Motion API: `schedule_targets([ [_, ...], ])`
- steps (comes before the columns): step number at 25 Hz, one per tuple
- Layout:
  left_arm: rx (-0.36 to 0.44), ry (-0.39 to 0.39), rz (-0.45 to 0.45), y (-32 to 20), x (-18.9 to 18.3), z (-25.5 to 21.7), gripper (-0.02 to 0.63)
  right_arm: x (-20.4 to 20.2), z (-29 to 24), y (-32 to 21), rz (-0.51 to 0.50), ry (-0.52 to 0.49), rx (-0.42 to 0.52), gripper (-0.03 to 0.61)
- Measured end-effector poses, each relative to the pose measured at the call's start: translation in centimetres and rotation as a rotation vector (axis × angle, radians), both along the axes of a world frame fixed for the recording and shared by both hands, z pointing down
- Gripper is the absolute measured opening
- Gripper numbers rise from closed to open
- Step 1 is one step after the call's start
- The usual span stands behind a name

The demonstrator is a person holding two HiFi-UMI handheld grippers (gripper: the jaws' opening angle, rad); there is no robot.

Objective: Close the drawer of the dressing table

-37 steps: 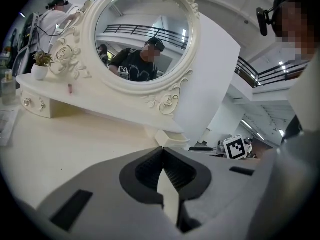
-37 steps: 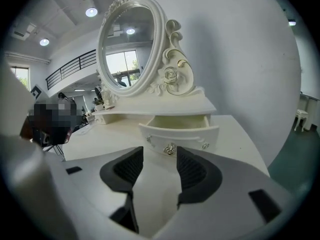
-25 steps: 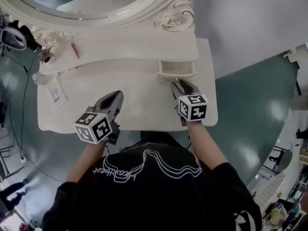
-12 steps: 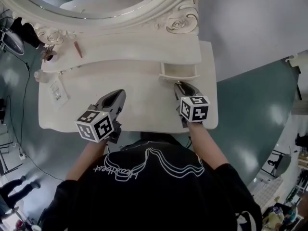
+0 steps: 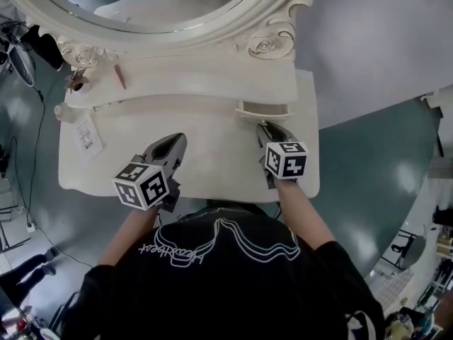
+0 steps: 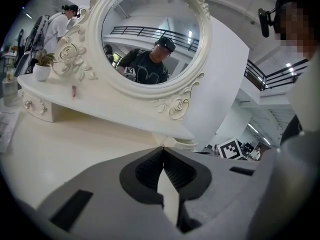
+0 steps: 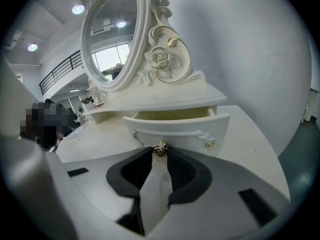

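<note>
White-painted dressing table [image 5: 212,158], with an ornate oval mirror [image 5: 141,2] at its back.

Drawer [image 5: 265,109]: sits under the raised shelf, directly ahead of the right gripper [image 5: 262,125]. It is pulled part-way out, and the pale inside shows above its curved front.

Right gripper: jaws narrowed to a small gap, with the tips pinched on the little metal knob [image 7: 160,148] at the middle of the drawer front. Nothing else is between them. The gripper slopes down toward the knob from the person's side.

Left gripper [image 5: 178,138]: jaws fully together with nothing between them, held over bare tabletop. The drawer is off to its right and well apart, so it plays no part for now.

Step in hand, as I judge it: the knob is taken and the push has yet to finish. The drawer is not flush with the shelf front.

Next move calls for a straight push away from the person, along the line the drawer slides on. The grip should stay square on the knob so the front goes in evenly rather than skewing. Then the jaws should let go once the front meets the carcass.
</note>
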State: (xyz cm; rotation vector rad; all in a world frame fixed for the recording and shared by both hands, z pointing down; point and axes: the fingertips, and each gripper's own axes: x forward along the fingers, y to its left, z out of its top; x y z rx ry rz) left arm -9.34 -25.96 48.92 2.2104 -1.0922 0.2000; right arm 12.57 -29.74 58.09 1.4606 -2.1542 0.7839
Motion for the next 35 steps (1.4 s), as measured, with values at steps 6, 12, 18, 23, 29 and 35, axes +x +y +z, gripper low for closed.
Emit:
schedule_targets([
  [6,0.007,0.002,-0.019,-0.8,-0.4,-0.2,0.004,0.1,0.0,-1.6,0.004,0.006,0.006,0.098],
  [12,0.008,0.004,-0.032,-1.3,-0.8,-0.2,0.004,0.4,0.3,-3.1,0.006,0.026,0.013,0.098],
  [18,0.001,0.005,-0.05,-1.8,-1.3,0.0,0.004,0.4,0.3,-4.4,0.009,0.02,0.01,0.098],
  [23,-0.003,0.007,-0.054,-1.9,-1.4,0.1,0.004,0.4,0.4,-5.2,0.01,0.02,0.008,0.098],
  [29,0.005,0.008,-0.054,-1.8,-1.4,-0.3,0.003,0.5,0.4,-5.4,0.005,0.017,0.005,0.098],
  [35,0.007,0.011,-0.048,-1.3,-1.3,-0.6,0.004,0.2,-0.2,-4.7,-0.02,0.016,0.02,0.134],
])
